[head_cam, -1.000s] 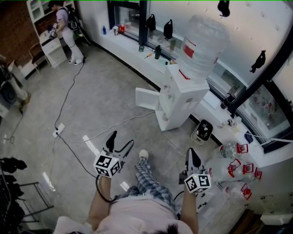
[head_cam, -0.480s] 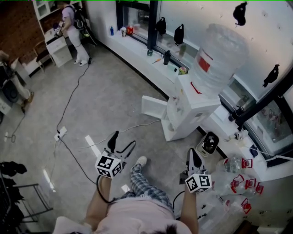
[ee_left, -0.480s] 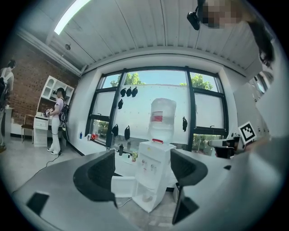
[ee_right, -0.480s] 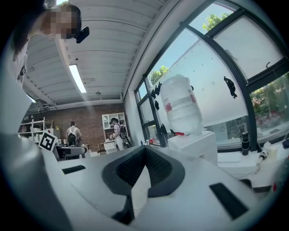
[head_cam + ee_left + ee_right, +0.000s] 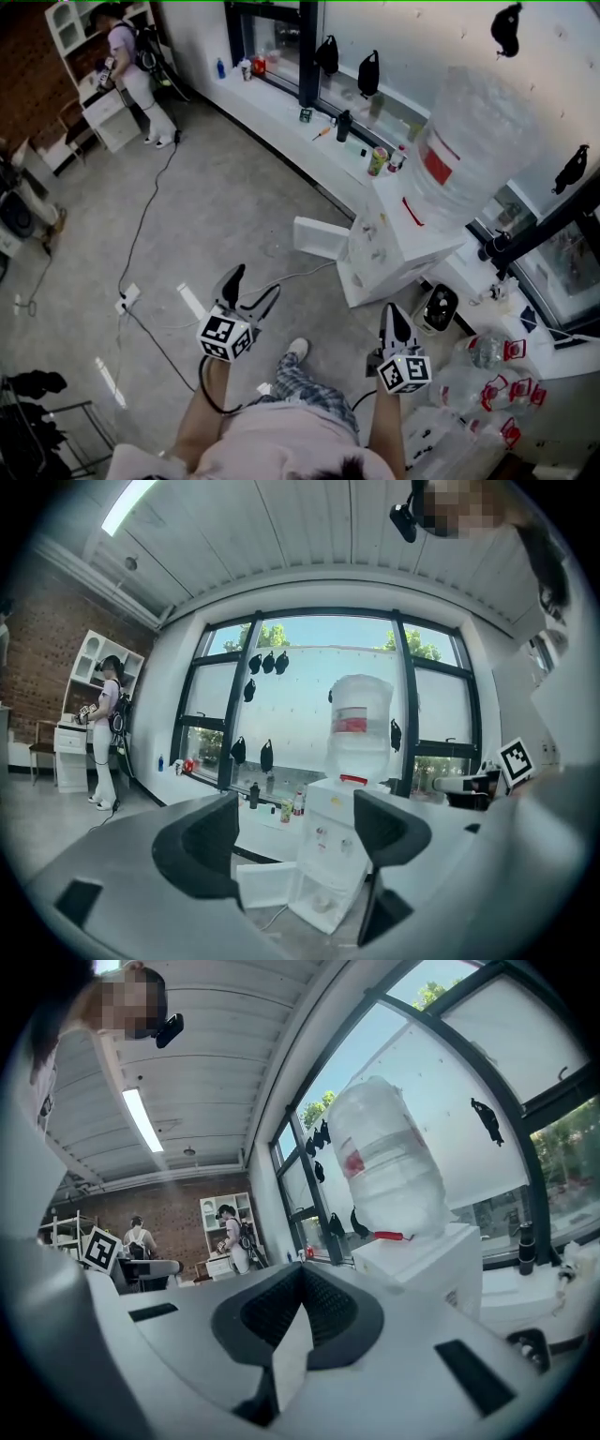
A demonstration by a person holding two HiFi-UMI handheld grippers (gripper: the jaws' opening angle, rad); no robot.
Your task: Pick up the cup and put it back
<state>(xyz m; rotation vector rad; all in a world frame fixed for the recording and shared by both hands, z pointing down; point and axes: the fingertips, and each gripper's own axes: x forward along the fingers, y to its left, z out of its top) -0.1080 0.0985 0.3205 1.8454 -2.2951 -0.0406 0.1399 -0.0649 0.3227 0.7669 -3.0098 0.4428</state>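
A white water dispenser [image 5: 398,239] with a big clear bottle [image 5: 469,155] on top stands by the window sill. Its lower cabinet door [image 5: 319,234] hangs open. In the left gripper view a small pale cup [image 5: 322,903] sits on the cabinet floor, seen beyond the jaws. My left gripper [image 5: 248,291] is held in the air well short of the dispenser, open with nothing between its fingers [image 5: 202,846]. My right gripper [image 5: 394,323] is shut and empty, its fingers [image 5: 323,1312] pressed together, level with the dispenser's right side.
A small black-and-white heater [image 5: 439,307] stands on the floor right of the dispenser. Several empty plastic bottles [image 5: 487,375] lie at the lower right. A power strip with cables [image 5: 127,300] lies on the floor at left. A green can [image 5: 378,161] stands on the sill. A person [image 5: 131,75] stands far back left.
The view has shifted so that the dispenser sits further right and lower in the picture. Both grippers keep the same pose and jaw state.
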